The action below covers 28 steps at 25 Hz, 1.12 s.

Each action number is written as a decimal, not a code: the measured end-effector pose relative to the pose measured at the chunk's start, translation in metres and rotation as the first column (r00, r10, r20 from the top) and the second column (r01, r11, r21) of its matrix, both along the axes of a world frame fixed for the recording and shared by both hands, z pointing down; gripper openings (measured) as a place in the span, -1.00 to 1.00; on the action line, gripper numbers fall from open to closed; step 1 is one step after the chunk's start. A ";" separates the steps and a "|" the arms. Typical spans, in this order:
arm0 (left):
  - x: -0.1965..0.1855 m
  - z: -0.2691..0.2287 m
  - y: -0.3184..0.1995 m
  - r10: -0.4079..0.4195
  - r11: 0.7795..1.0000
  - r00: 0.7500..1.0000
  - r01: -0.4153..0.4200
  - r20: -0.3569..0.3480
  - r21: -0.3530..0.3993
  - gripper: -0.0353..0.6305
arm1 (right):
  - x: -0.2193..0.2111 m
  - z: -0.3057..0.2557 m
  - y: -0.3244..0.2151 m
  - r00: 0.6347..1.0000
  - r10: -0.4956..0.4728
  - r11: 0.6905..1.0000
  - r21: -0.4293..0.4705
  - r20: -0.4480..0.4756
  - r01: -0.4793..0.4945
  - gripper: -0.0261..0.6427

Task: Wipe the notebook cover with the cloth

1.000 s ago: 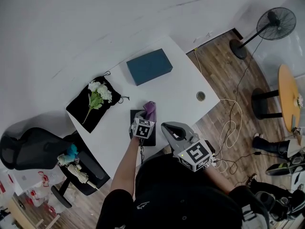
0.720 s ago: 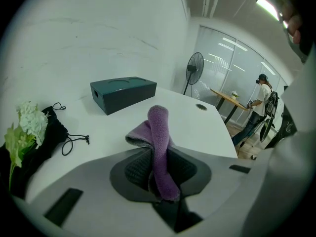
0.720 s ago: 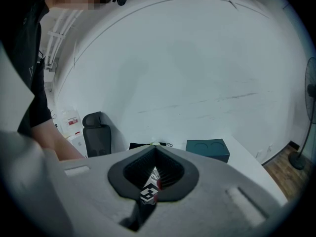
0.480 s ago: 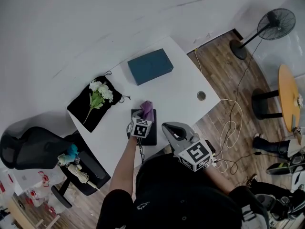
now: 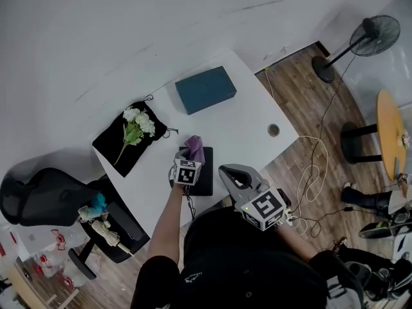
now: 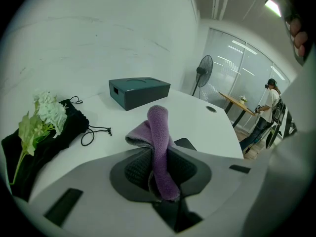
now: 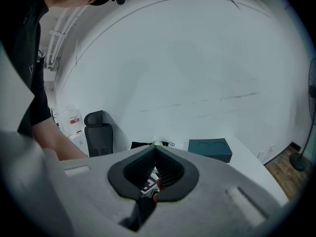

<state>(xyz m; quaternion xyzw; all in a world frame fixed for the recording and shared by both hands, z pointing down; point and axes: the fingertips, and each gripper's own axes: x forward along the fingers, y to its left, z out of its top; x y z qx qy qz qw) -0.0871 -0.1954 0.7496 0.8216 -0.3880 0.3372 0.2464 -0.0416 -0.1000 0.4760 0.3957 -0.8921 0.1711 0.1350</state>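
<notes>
Your left gripper (image 6: 159,174) pinches the soft, limp cloth (image 6: 158,127) at its fold, over the notebook (image 5: 206,171) near the front edge of the table (image 5: 244,121). Your right gripper (image 7: 155,169) is pressed together, empty. Expect the light, stiff notebook to slide.

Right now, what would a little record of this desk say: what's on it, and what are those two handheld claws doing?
Surface: white table
Left gripper: shut on a purple cloth, at the far end of the black notebook
Cloth touching notebook: cannot tell
Right gripper: shut, holding nothing, to the right of the notebook in the head view
Elsewhere on table: teal box; white flowers lying on a black drawstring bag
</notes>
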 end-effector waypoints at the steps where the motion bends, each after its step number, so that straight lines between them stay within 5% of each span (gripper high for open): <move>1: -0.002 0.001 0.000 -0.009 1.000 1.000 0.009 -0.001 -0.003 -0.66 | 0.000 0.001 0.000 1.000 0.003 1.000 -0.003 0.001 -0.003 -0.92; 28: -0.061 0.002 -0.005 -0.158 0.987 0.986 0.157 0.054 0.014 -0.66 | -0.007 0.003 0.001 1.000 -0.029 1.000 -0.002 -0.003 0.029 -0.91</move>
